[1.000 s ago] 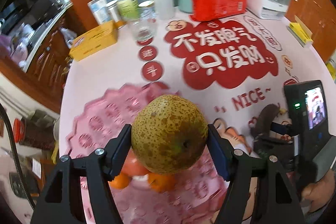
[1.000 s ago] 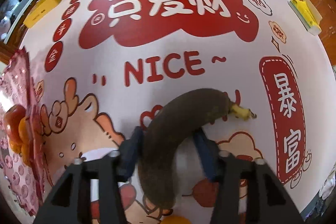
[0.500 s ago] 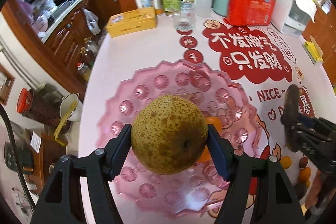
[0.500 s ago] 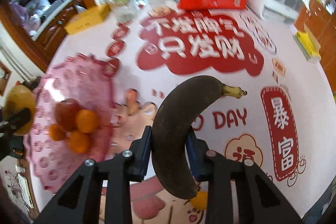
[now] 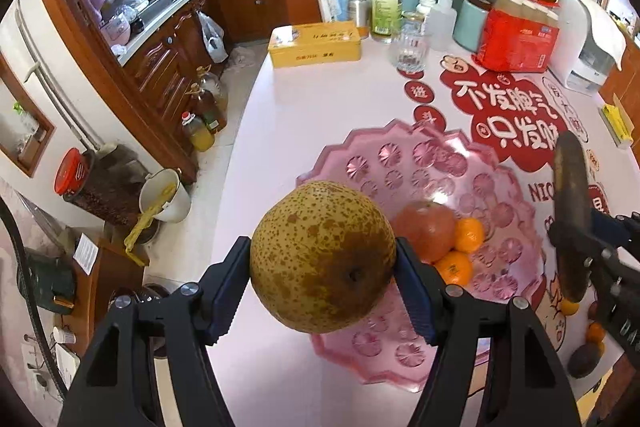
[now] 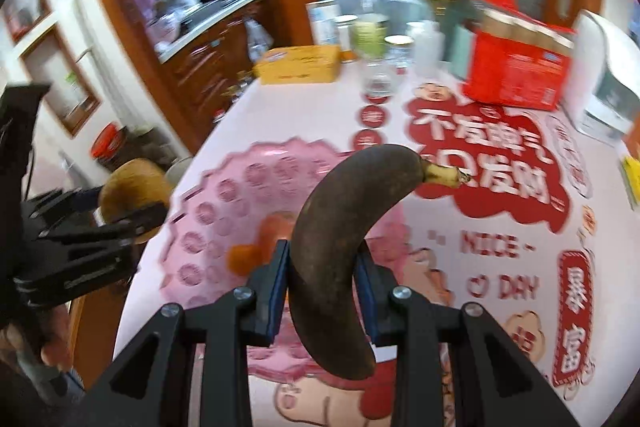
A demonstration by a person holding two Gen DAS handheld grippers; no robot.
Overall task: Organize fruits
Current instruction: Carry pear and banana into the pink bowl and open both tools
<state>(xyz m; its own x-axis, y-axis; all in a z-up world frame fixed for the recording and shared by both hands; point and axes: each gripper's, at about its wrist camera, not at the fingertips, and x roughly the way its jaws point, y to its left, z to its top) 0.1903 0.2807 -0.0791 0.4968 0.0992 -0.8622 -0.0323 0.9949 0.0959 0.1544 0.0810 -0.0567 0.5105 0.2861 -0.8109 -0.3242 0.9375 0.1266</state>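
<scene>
My left gripper (image 5: 324, 283) is shut on a speckled yellow-brown pear (image 5: 323, 255), held in the air over the left rim of a pink scalloped fruit bowl (image 5: 404, 163). The bowl holds a red apple (image 5: 424, 229) and two small oranges (image 5: 469, 235). My right gripper (image 6: 322, 291) is shut on a dark brown overripe banana (image 6: 340, 251), raised above the bowl (image 6: 224, 195). The banana (image 5: 571, 211) also shows in the left wrist view at the right. The pear (image 6: 134, 189) shows at the left in the right wrist view.
The table has a pink cloth with red prints (image 5: 516, 115). At its back stand a yellow tin (image 5: 315, 45), a glass (image 5: 409, 49), bottles (image 5: 385, 3), a red box (image 5: 518, 41) and a white appliance (image 5: 588, 43). Loose small fruits (image 5: 585, 359) lie at the front right. Floor clutter lies left of the table.
Both grippers have risen and swung left with their fruit. The pear now hangs over the bowl's left rim. The banana has moved from beside the bowl to above it.
</scene>
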